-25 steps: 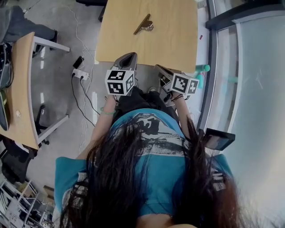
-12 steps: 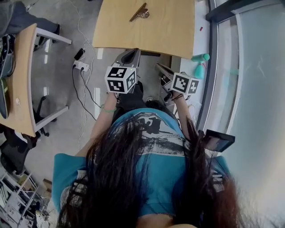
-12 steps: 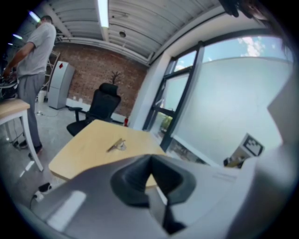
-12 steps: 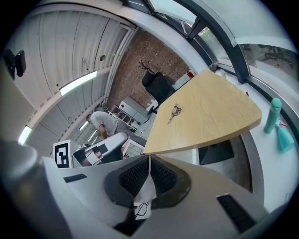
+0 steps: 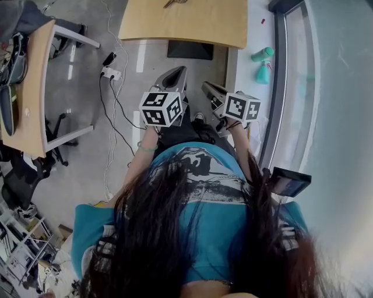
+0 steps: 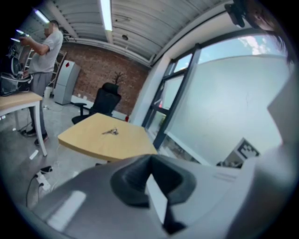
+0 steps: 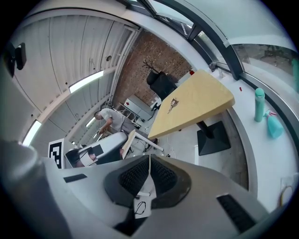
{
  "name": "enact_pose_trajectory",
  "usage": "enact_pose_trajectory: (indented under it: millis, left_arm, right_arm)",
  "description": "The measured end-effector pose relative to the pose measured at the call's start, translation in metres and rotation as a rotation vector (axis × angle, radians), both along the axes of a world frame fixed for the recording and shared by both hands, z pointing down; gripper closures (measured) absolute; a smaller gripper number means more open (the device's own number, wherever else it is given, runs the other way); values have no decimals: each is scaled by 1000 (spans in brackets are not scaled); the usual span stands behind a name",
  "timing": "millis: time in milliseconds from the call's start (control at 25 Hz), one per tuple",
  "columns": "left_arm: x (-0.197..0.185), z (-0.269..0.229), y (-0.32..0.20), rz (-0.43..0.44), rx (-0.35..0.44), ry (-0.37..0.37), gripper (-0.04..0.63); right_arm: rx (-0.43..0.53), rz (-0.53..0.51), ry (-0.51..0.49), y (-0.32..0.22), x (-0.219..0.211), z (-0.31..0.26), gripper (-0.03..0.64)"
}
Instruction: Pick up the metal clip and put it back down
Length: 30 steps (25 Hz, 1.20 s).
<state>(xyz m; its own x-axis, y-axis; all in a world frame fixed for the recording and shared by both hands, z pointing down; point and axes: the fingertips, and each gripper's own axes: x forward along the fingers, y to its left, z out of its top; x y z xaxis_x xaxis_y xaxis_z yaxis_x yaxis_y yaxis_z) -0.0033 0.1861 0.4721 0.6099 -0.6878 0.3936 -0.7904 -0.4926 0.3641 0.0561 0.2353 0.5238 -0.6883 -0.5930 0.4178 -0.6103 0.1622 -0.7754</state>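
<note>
The metal clip (image 5: 175,2) lies on the light wooden table (image 5: 192,26), right at the top edge of the head view. It shows small and far off in the left gripper view (image 6: 111,132) and in the right gripper view (image 7: 174,104). Both grippers are held close to the person's body, well short of the table and above the floor. My left gripper (image 5: 176,74) is shut with nothing in it, its jaws meeting in its own view (image 6: 150,162). My right gripper (image 5: 207,88) is likewise shut and empty (image 7: 149,163).
The table's black base (image 5: 189,49) stands on the grey floor. A power strip with cables (image 5: 111,73) lies at the left, beside another desk (image 5: 29,87). Teal bottles (image 5: 262,55) stand by the glass wall on the right. A person (image 6: 44,51) and an office chair (image 6: 105,100) are far behind.
The table with the clip has slid up to the top edge of the head view as the person backed away. Both grippers stay shut near the body.
</note>
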Motion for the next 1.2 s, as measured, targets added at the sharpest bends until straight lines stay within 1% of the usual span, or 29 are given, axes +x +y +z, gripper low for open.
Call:
enact_pose_trajectory:
  millis: [120,240,480,720,840,1080,1200]
  left_arm:
    - [-5,-2,29,-20,-12,-7,592]
    - [-19,-9,50,-34,-9,-9,592]
    - [-47,-14,75,-60,18,-24,592]
    - [-63,-10,86,-43,33,-55,592]
    - [-83,-14,92,-37,40,-51,592]
    - [-135,-10,112,-18,39,-42,592]
    - [-151,-11,119,-2,42,-37,592]
  right_arm:
    - [-10,-23,-5,30,-5,0,595]
    - [-7,-32,-10,51,-17,-5,595]
    - [24,-45,-10,72,-38,-11,595]
    - [47,-59,7,75,-58,-17,595]
    - [52,-57,18,79,-79,-22,595]
    - [49,-73,37,99,-138,-21,595]
    - [48,-71,48,108,-158,-22,595]
